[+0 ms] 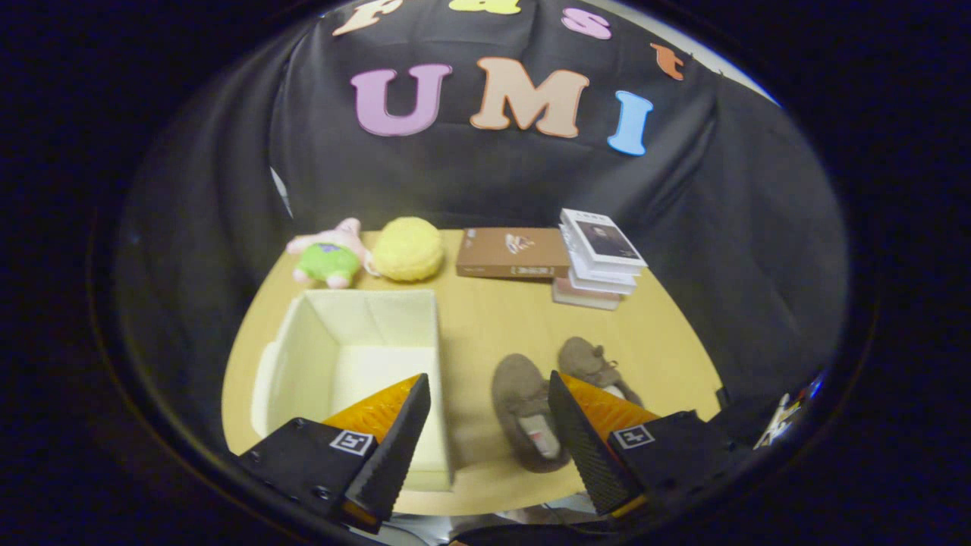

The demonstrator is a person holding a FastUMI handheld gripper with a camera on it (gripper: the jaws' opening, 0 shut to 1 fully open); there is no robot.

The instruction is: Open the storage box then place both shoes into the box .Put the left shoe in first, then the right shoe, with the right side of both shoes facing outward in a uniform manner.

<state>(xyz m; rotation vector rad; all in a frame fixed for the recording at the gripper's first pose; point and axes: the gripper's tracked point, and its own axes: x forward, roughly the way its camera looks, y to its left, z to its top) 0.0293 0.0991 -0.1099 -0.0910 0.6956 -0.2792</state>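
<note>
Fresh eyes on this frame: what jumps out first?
The open cream storage box, with nothing inside it, sits on the wooden table just ahead of the gripper, whose fingers are spread wide with nothing between them. Beside the box lie two brown shoes, one partly behind a finger. Beyond, along the table's far edge: a pink-and-green plush, a yellow plush, a brown box and stacked books.

The worktop (485, 326) is looking like smooth, pale wood. The storage box (356, 356) is showing soft, matt cloth walls. Both shoes (523, 402) are looking fuzzy, like suede, and dull. The two plush toys (334, 258) are looking fluffy. The flat brown box (512, 252) is looking like smooth card. The books (603, 254) are showing slightly shiny paper covers.
</note>
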